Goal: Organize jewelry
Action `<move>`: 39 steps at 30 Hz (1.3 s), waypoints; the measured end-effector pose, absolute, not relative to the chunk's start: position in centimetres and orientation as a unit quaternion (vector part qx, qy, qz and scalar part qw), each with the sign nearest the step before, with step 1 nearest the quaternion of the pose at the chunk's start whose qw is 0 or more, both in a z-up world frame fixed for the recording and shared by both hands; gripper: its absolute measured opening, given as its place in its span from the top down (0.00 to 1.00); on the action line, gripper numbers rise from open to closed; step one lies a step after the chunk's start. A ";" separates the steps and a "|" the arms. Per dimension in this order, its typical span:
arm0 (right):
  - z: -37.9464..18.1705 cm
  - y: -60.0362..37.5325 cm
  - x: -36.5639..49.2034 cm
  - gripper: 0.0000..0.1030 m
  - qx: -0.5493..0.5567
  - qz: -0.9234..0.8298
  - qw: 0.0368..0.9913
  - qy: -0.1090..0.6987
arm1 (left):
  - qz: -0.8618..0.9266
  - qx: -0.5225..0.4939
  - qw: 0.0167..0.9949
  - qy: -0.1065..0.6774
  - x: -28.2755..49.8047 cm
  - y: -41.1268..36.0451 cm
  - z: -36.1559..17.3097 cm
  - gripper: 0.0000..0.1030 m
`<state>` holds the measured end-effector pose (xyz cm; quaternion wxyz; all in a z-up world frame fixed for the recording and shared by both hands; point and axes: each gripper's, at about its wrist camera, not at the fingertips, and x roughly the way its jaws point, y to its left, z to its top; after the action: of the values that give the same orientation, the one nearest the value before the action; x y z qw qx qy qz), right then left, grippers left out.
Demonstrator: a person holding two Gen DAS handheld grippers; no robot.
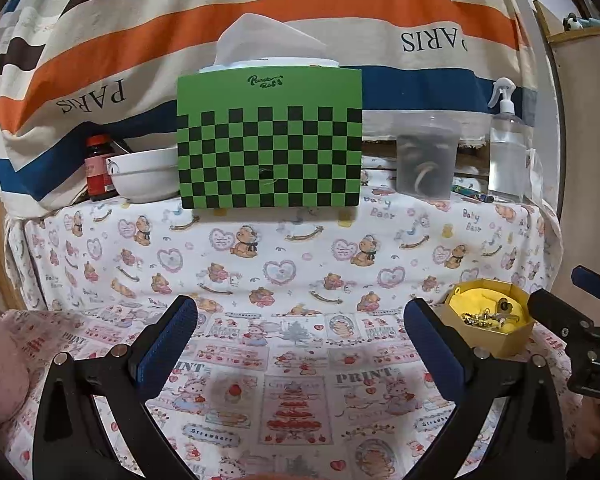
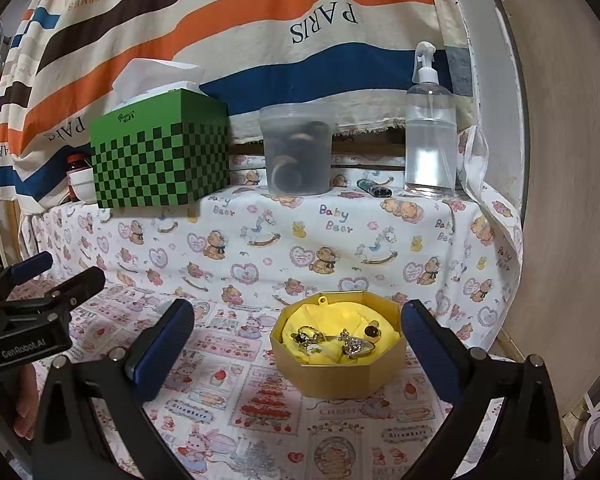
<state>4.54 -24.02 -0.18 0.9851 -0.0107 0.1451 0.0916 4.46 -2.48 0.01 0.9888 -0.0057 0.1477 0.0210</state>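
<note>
Both the left gripper (image 1: 300, 344) and the right gripper (image 2: 298, 344) hang wide open over the printed cloth (image 2: 228, 412), holding nothing. The jewelry (image 2: 332, 342) lies heaped on yellow lining inside the gold box (image 2: 336, 380), which sits between the right gripper's fingers, nearer the right one. At the back stand a green tissue box (image 2: 160, 160), a plastic tub (image 2: 298, 152), a spray bottle (image 2: 430, 136) and a lighter (image 2: 374, 189), well apart from the gold box.
</note>
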 end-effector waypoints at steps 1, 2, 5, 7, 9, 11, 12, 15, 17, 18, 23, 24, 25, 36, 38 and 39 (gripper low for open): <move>-0.2 -24.0 4.5 0.00 -0.011 0.089 0.985 0.146 | 0.022 -0.005 0.989 0.148 4.5 -2.5 0.0 0.01; -0.2 -24.0 4.6 0.00 -0.011 0.087 0.985 0.146 | 0.022 -0.005 0.989 0.148 4.5 -2.5 0.0 0.01; -0.2 -24.1 4.6 0.00 -0.010 0.086 0.985 0.146 | 0.023 -0.004 0.989 0.148 4.5 -2.5 0.0 0.01; -0.2 -24.2 4.6 0.00 -0.008 0.082 0.986 0.147 | 0.024 -0.004 0.989 0.148 4.4 -2.5 0.0 0.01; -0.2 -24.1 4.6 0.00 -0.009 0.081 0.986 0.146 | 0.033 -0.004 0.989 0.141 4.2 -2.5 0.1 0.01; -0.2 -24.1 4.6 0.00 -0.011 0.081 0.986 0.145 | 0.045 -0.001 0.989 0.142 4.2 -2.5 0.1 0.01; -0.2 -24.1 4.6 0.00 -0.010 0.081 0.986 0.146 | 0.050 -0.001 0.988 0.146 4.3 -2.5 0.0 0.01; -0.2 -24.2 4.6 0.00 -0.008 0.076 0.986 0.148 | 0.051 0.000 0.988 0.147 4.4 -2.5 0.0 0.01; -0.2 -24.1 4.6 0.00 -0.009 0.075 0.986 0.149 | 0.049 0.002 0.988 0.148 4.5 -2.5 -0.1 0.01; -0.2 -24.2 4.7 0.00 -0.009 0.075 0.986 0.149 | 0.047 0.003 0.988 0.150 4.5 -2.5 -0.1 0.01; -0.2 -24.1 4.7 0.00 -0.009 0.074 0.986 0.149 | 0.049 0.002 0.988 0.147 4.3 -2.5 0.0 0.01; -0.2 -24.2 4.7 0.00 -0.008 0.074 0.986 0.149 | 0.049 0.002 0.988 0.147 4.2 -2.5 0.0 0.01; -0.2 -24.2 4.7 0.00 -0.008 0.073 0.986 0.149 | 0.049 0.002 0.988 0.147 4.2 -2.5 0.0 0.01; -0.2 -24.2 4.7 0.00 -0.009 0.072 0.986 0.150 | 0.057 0.001 0.987 0.150 4.4 -2.4 -0.1 0.01; -0.2 -24.2 4.8 0.00 -0.008 0.071 0.986 0.151 | 0.059 -0.001 0.987 0.150 4.3 -2.3 -0.1 0.01; -0.2 -24.3 4.8 0.00 -0.007 0.070 0.986 0.151 | 0.062 -0.002 0.987 0.149 4.3 -2.2 0.0 0.01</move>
<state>4.79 -24.27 -0.23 0.9860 -0.0074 0.1510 0.0700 4.27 -2.24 -0.05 0.9869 -0.0020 0.1487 0.0618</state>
